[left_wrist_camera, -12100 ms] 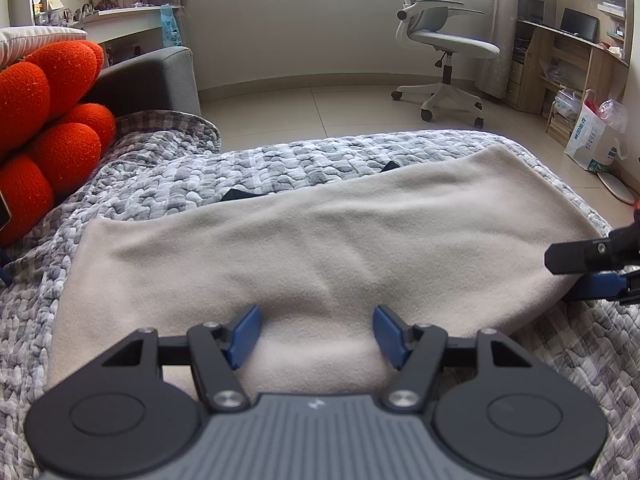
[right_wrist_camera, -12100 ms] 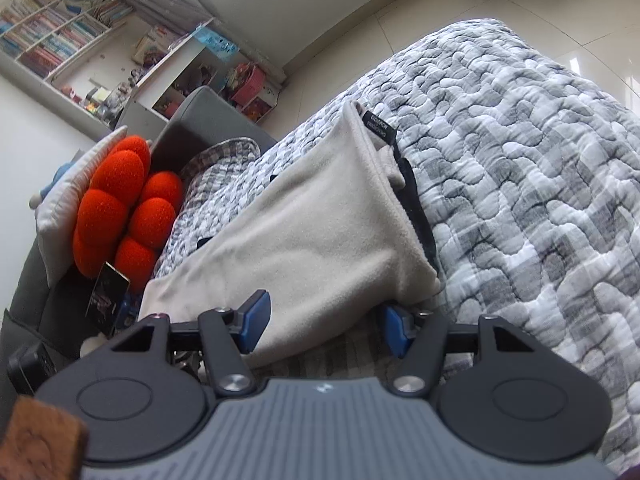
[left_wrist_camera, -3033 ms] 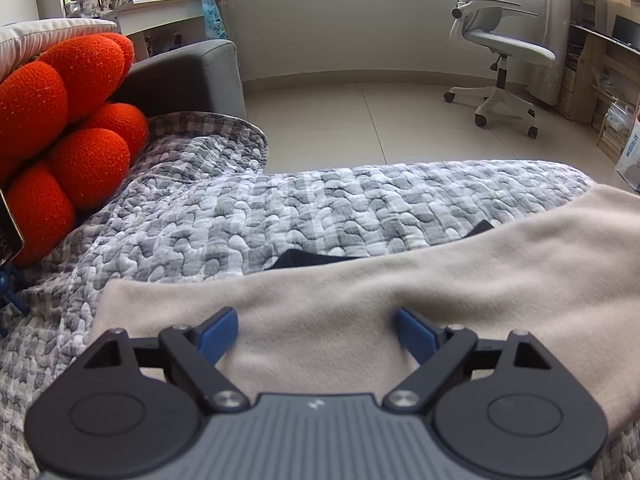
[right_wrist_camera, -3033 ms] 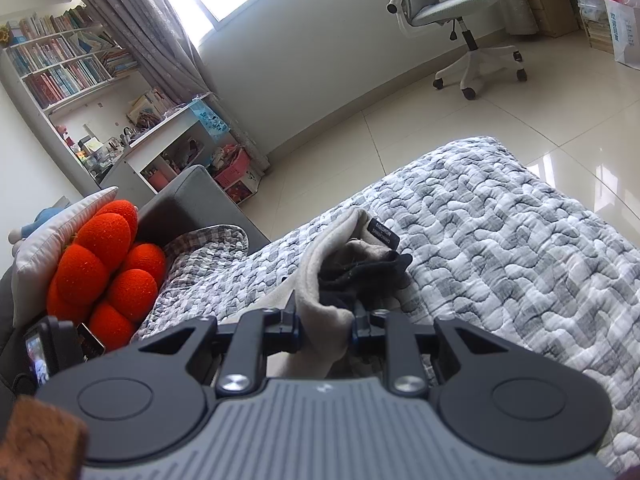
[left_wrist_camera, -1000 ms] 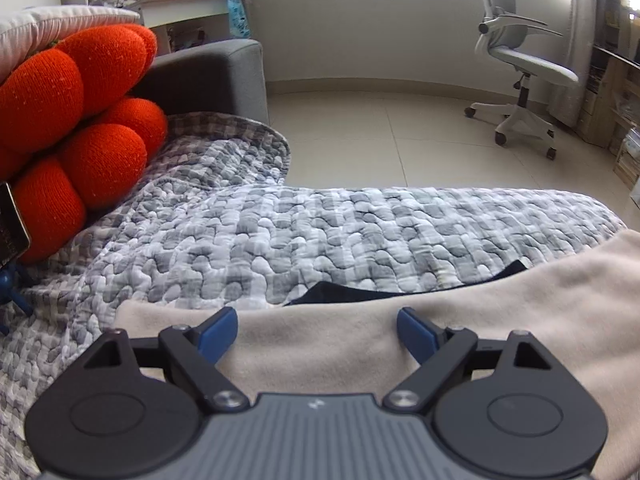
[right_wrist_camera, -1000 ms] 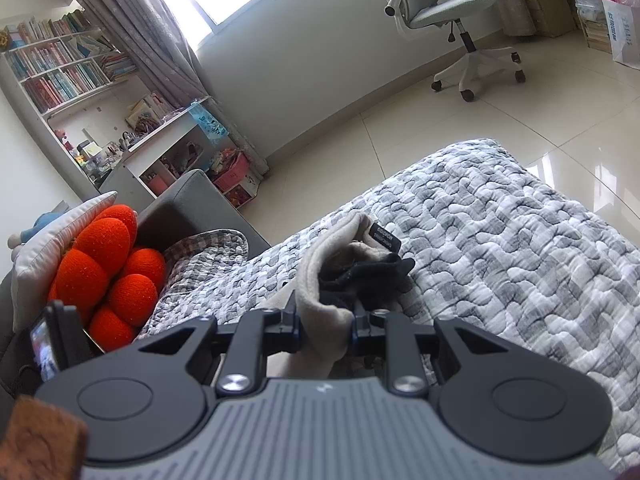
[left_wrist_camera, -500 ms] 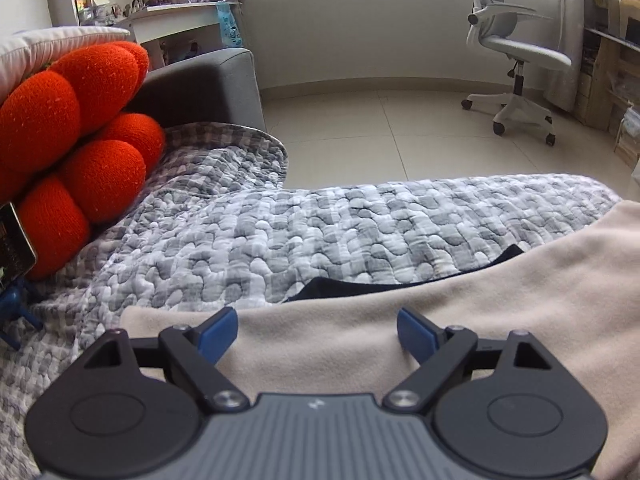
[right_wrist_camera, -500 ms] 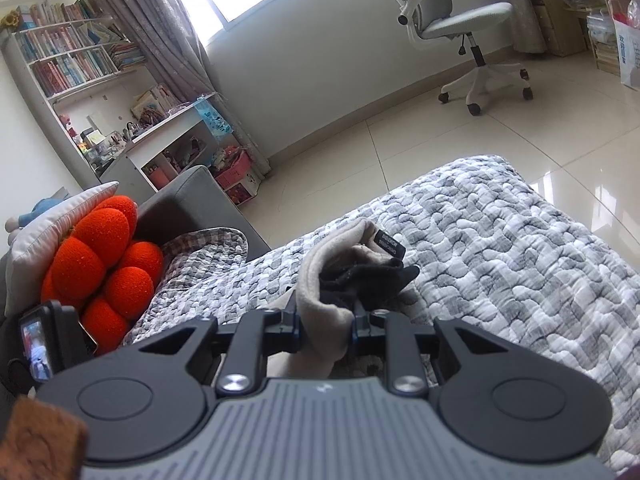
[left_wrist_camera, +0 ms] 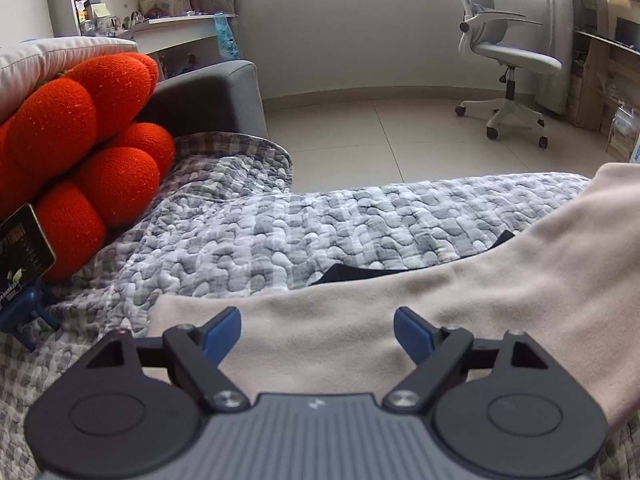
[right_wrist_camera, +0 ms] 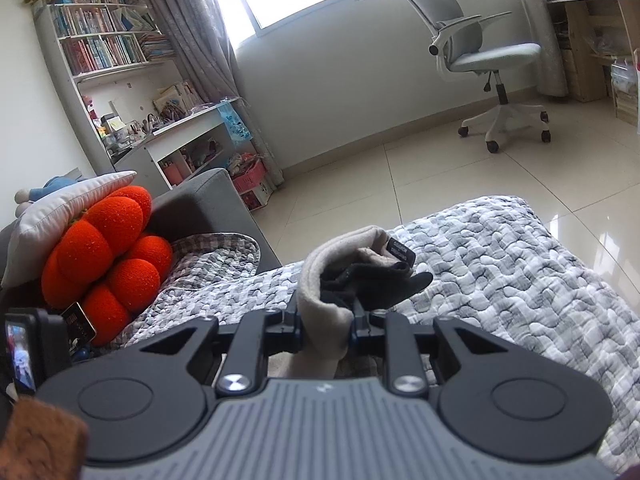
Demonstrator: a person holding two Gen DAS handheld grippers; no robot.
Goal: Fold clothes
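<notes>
The left gripper (left_wrist_camera: 317, 332) hovers over a beige fleece garment (left_wrist_camera: 460, 304) spread on a bed covered by a grey and white quilted blanket (left_wrist_camera: 320, 224). Its two blue-tipped fingers (left_wrist_camera: 222, 330) stand wide apart and are closing slightly; the beige fabric lies beneath and between them, but the pads do not press on it. Just beyond the fingertips, the far edge of the garment shows a dark inner lining (left_wrist_camera: 352, 274). From there the cloth rises toward the right, lifted off the blanket.

The right gripper (right_wrist_camera: 326, 330) has its fingers drawn narrow, pinching a bunched fold of the same beige fleece garment (right_wrist_camera: 324, 312). The gathered cloth stands up between and ahead of the fingers, its dark lining (right_wrist_camera: 376, 280) spilling out on the right side, with a small black label (right_wrist_camera: 401, 249) at the top edge.

To the left of both grippers, an orange lobed cushion (left_wrist_camera: 80, 140) leans against a grey sofa arm (left_wrist_camera: 212, 96). Far ahead of the fingers, across a pale tiled floor (right_wrist_camera: 440, 168), stands a grey office chair (right_wrist_camera: 480, 56). Ahead and to the left are bookshelves (right_wrist_camera: 104, 44) filled with books, and a white desk (right_wrist_camera: 192, 128) whose open compartments hold small items too indistinct to name.
</notes>
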